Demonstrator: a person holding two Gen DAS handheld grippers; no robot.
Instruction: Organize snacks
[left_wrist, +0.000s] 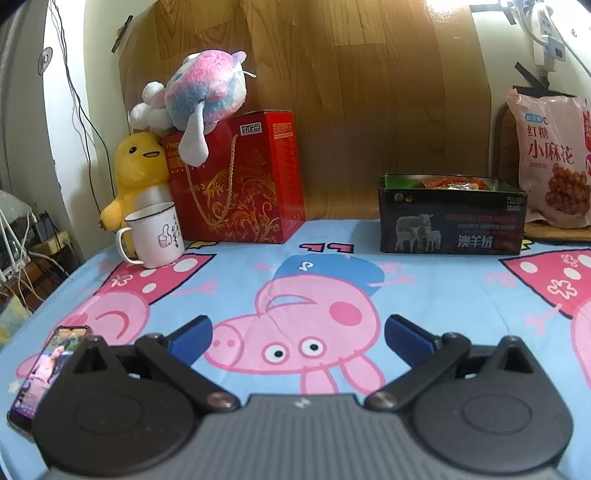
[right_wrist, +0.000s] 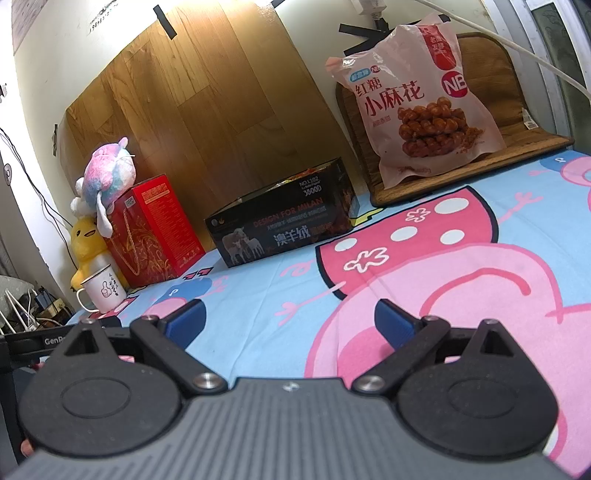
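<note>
The left gripper (left_wrist: 298, 338) hangs low over the cartoon-pig cloth (left_wrist: 424, 295) with its blue fingers spread wide and nothing between them. The right gripper (right_wrist: 289, 323) is just as wide and empty, near the cloth's front edge.

No snack is in hand, so this looks like the reach before a pick-up, or a pause between two. The likely next move is toward the pink snack bag (right_wrist: 417, 103), far right, propped upright against a brown woven mat (right_wrist: 517, 122). Its soft film calls for a pinch near the top edge, then a carry left to the dark box (right_wrist: 280, 225).

That box stands open at the far side, with orange and red wrappers (left_wrist: 458, 183) already showing above its rim. The bag is full, sealed, and printed with fried dough twists.
</note>
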